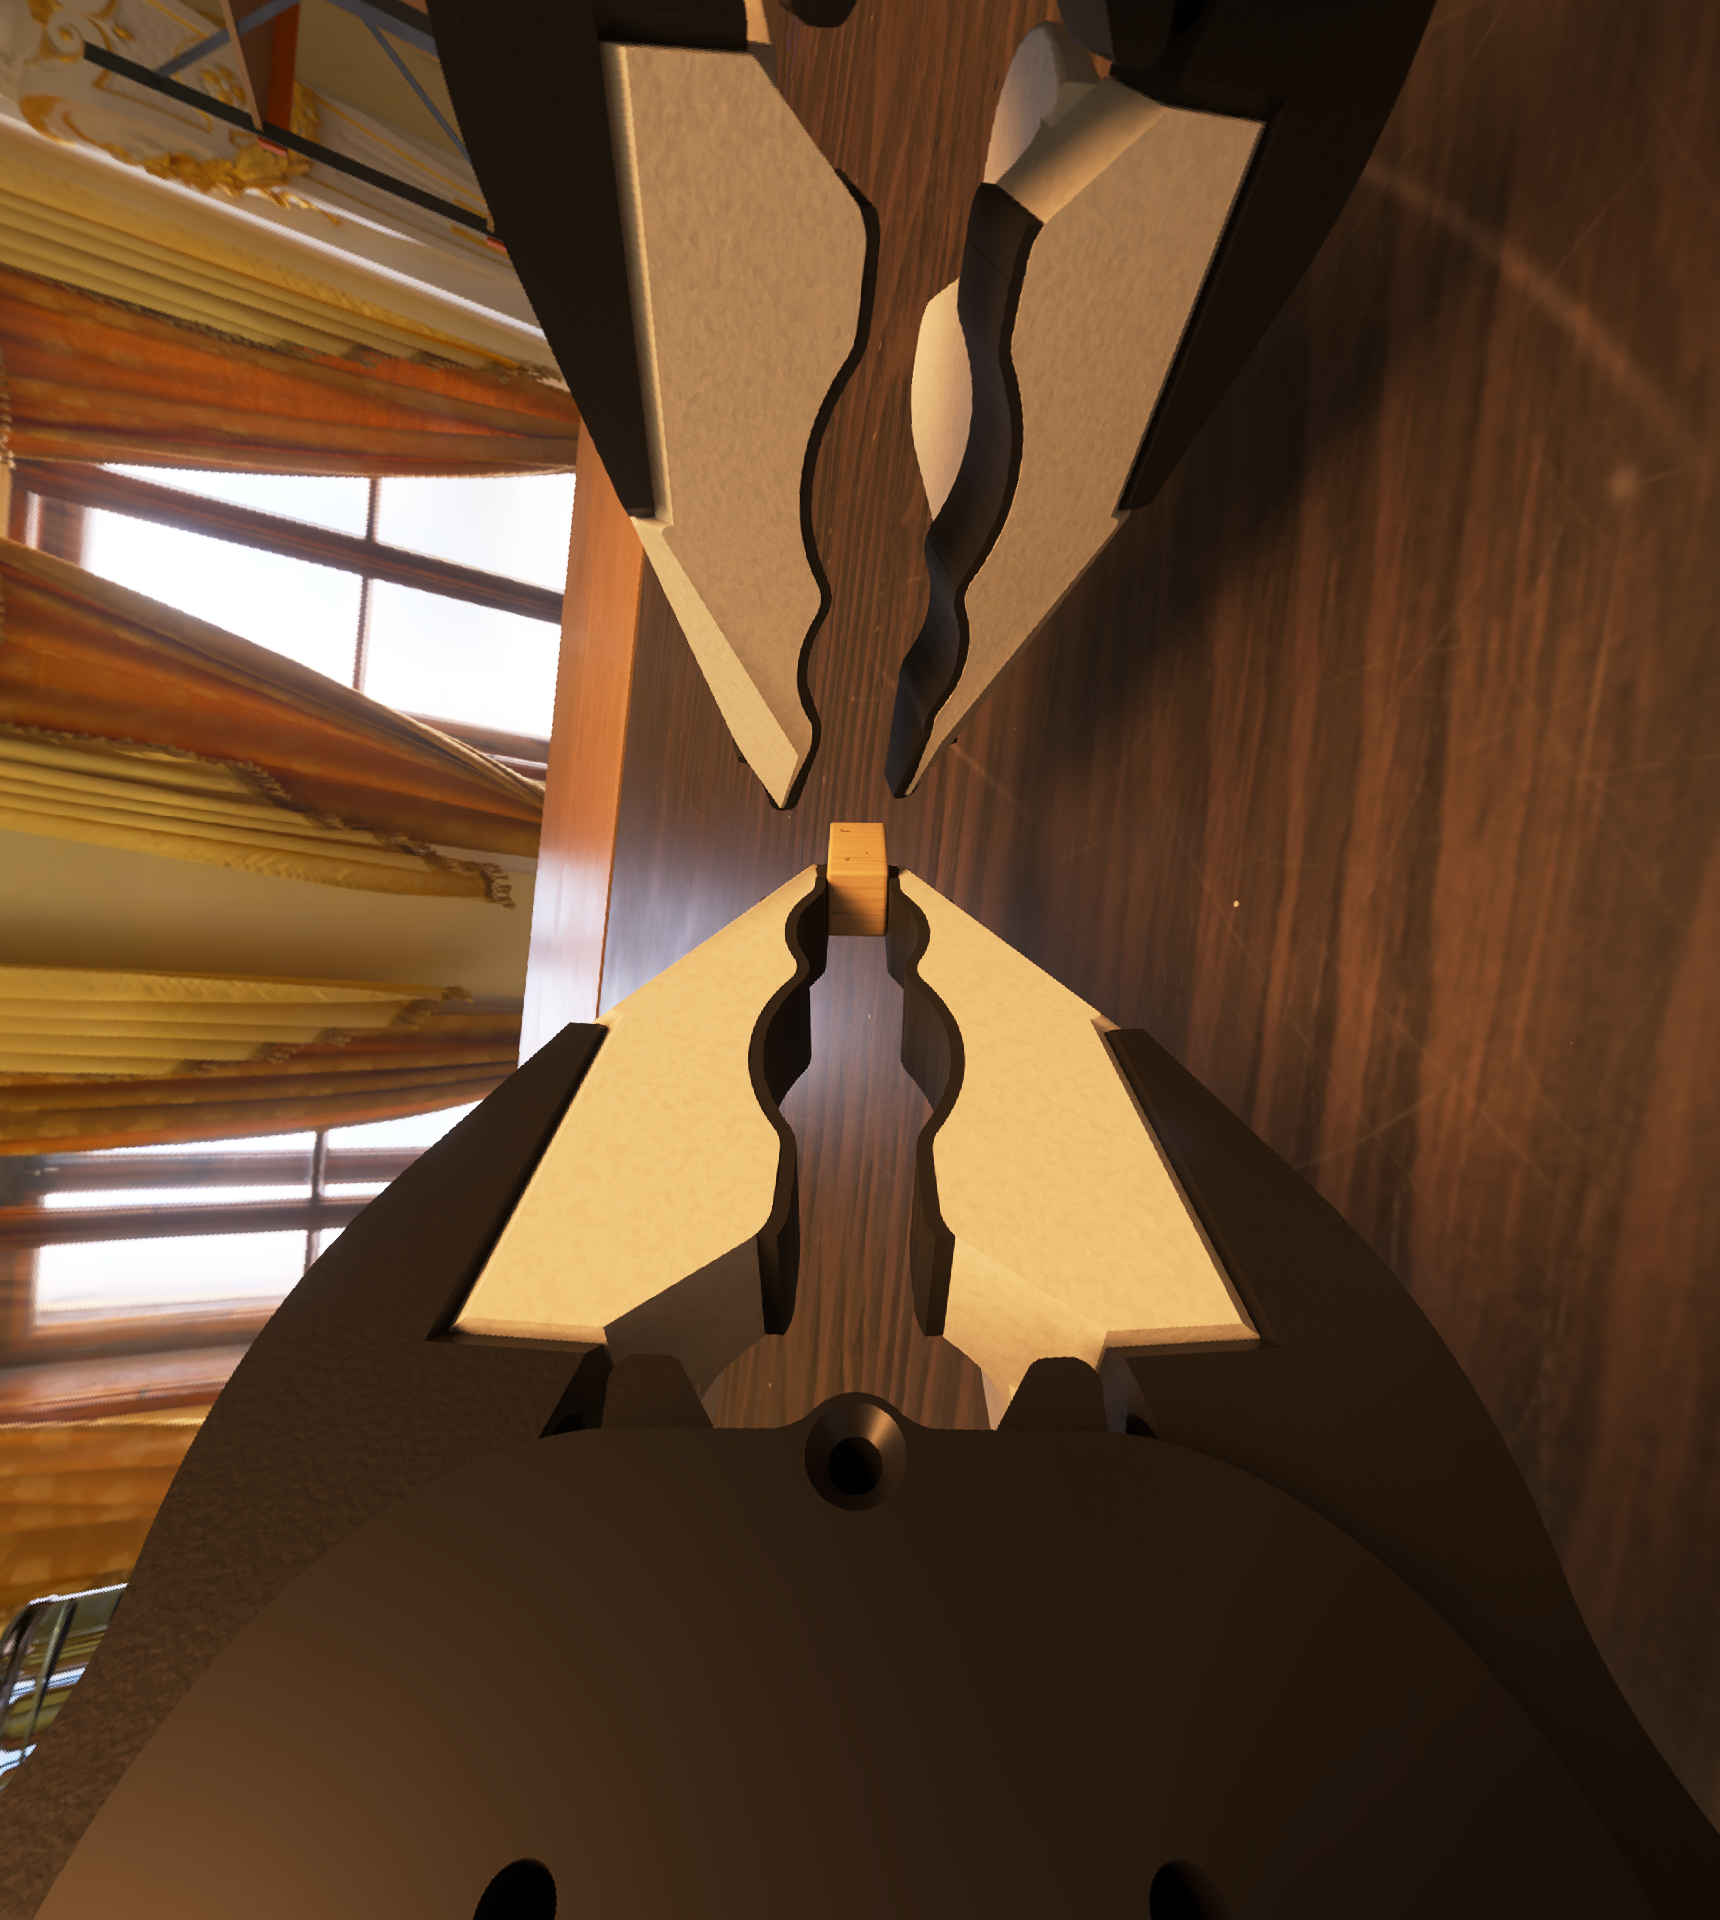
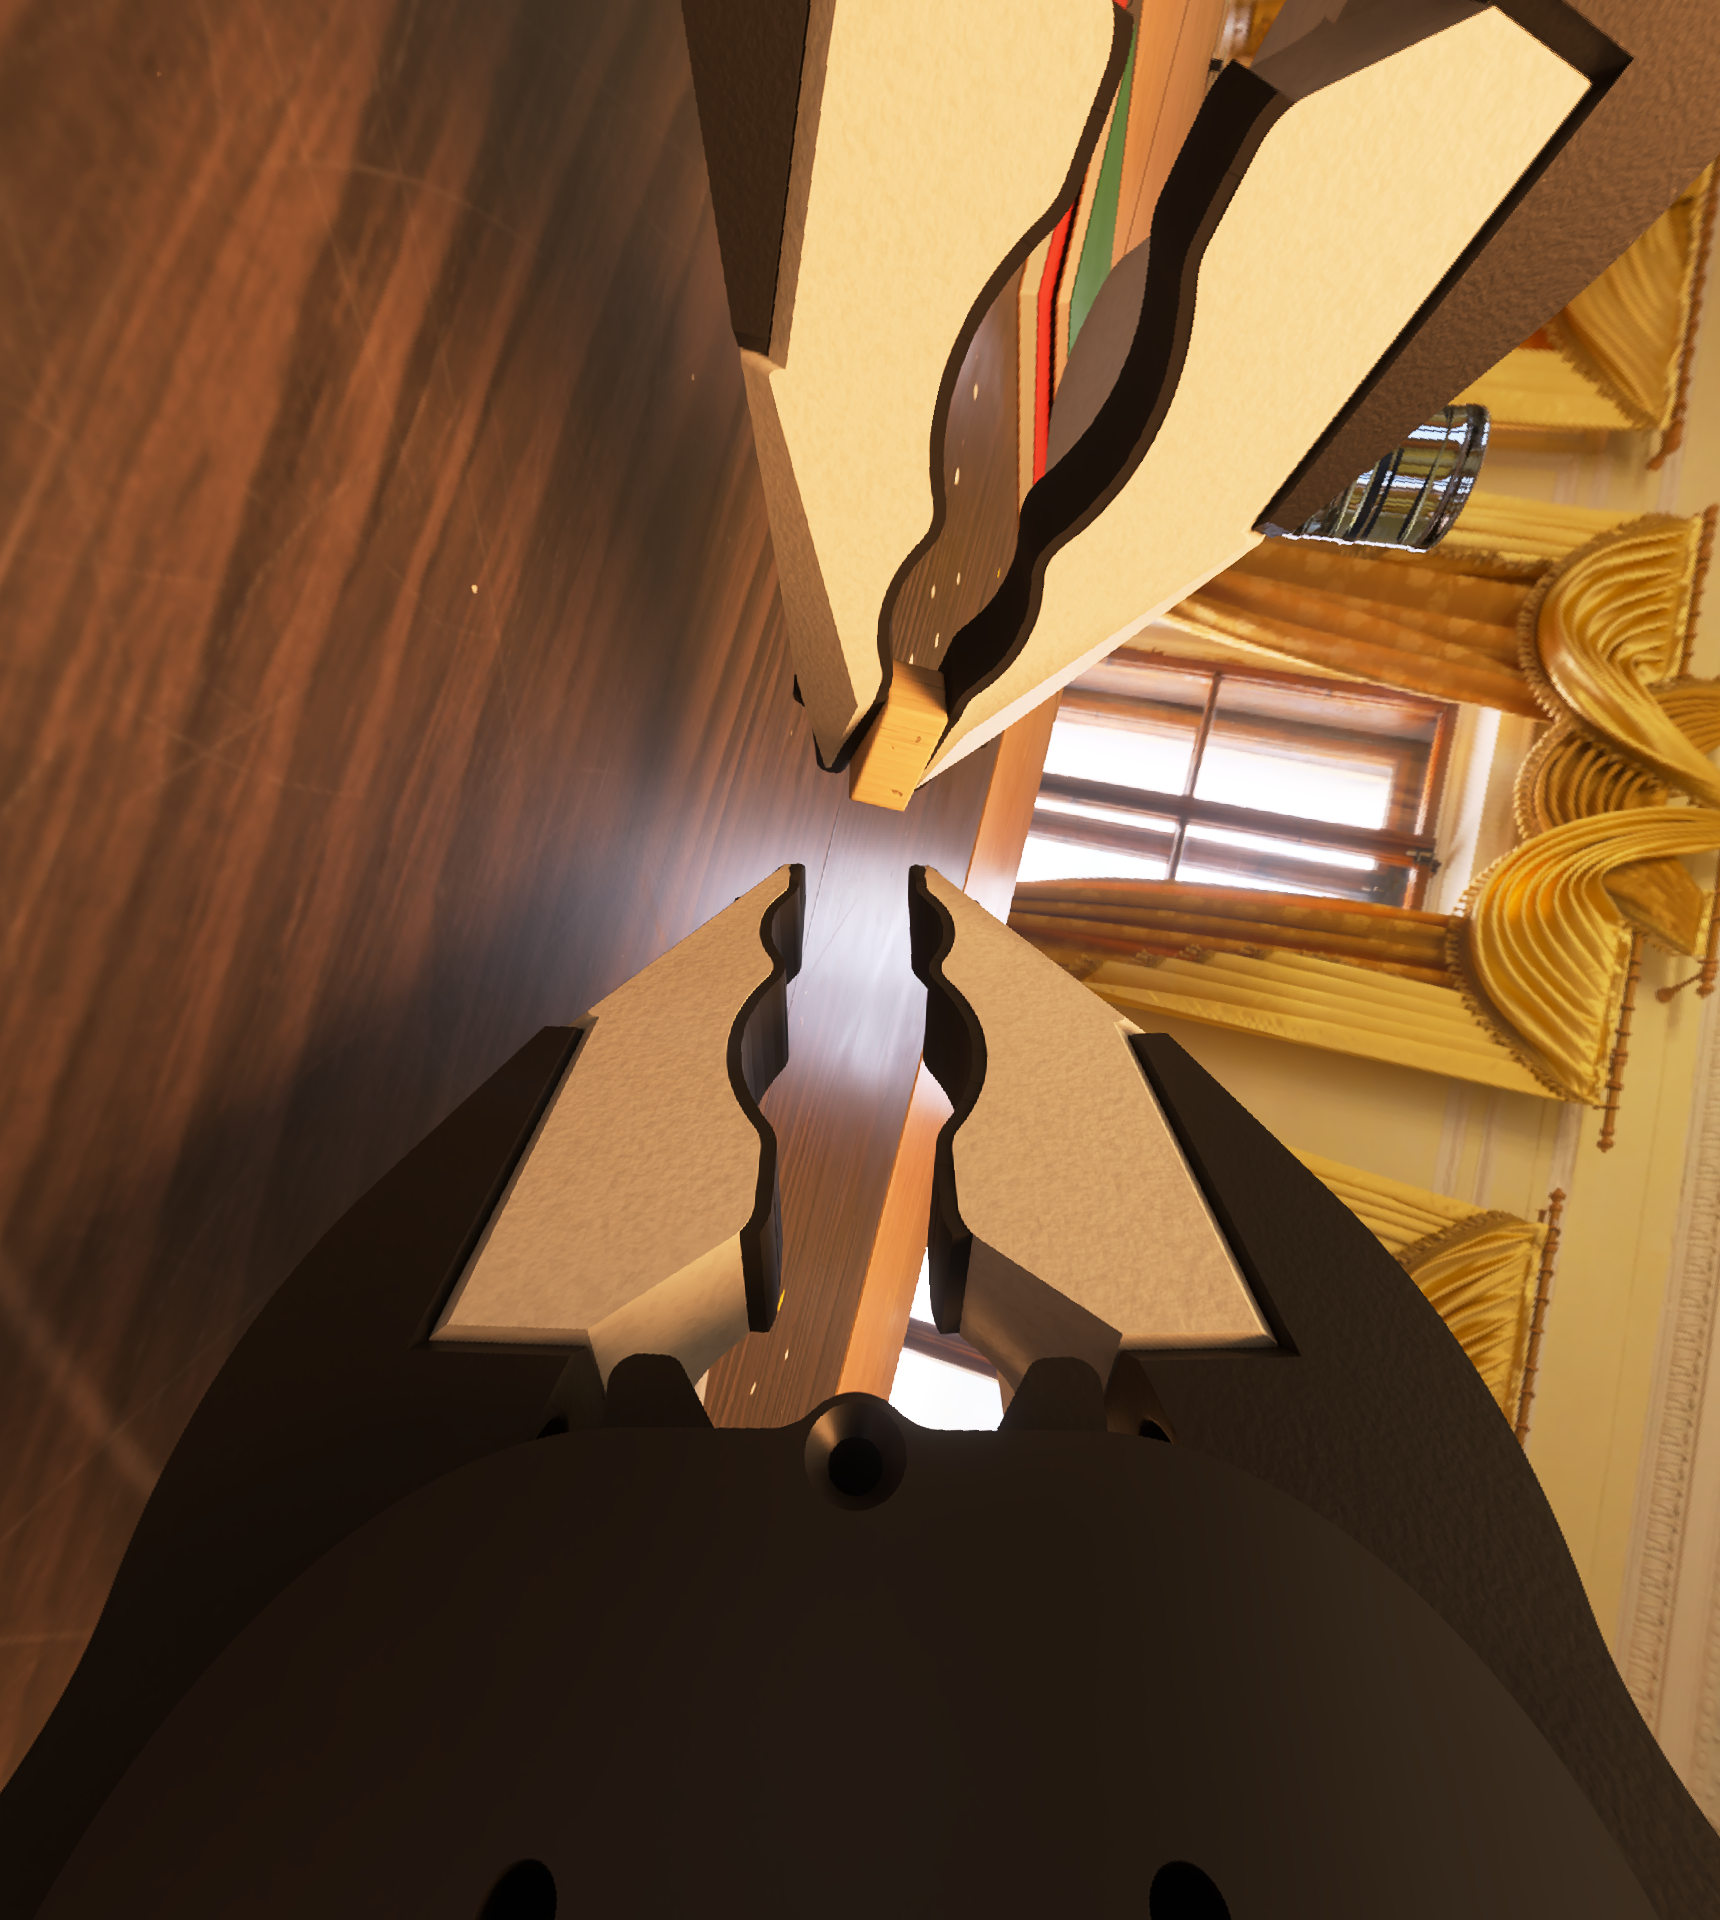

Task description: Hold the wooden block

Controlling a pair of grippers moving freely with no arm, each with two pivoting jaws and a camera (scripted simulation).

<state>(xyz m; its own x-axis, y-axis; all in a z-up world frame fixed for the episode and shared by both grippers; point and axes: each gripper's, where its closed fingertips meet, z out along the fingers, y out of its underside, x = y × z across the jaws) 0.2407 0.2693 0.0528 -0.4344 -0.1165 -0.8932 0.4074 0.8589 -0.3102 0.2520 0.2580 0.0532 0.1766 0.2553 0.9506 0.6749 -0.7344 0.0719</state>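
A small light wooden block [image 1: 856, 896] is pinched between the fingertips of my left gripper [image 1: 856, 883], which is shut on it above the dark table. It sticks out a little past the tips. My right gripper [image 1: 843, 798] faces it tip to tip from the opposite side, with its jaws apart and a short gap to the block's end. In the right wrist view my right gripper [image 2: 856, 875] is open and empty. The left gripper [image 2: 887, 743] holds the block [image 2: 895, 756] just beyond its tips.
A dark wooden table [image 1: 1407, 935] lies under both grippers, and its edge [image 1: 575, 831] runs close by. A glass object [image 2: 1407, 478] stands near that edge. Red and green flat items [image 2: 1084, 249] show behind the left gripper. Curtains and windows lie beyond.
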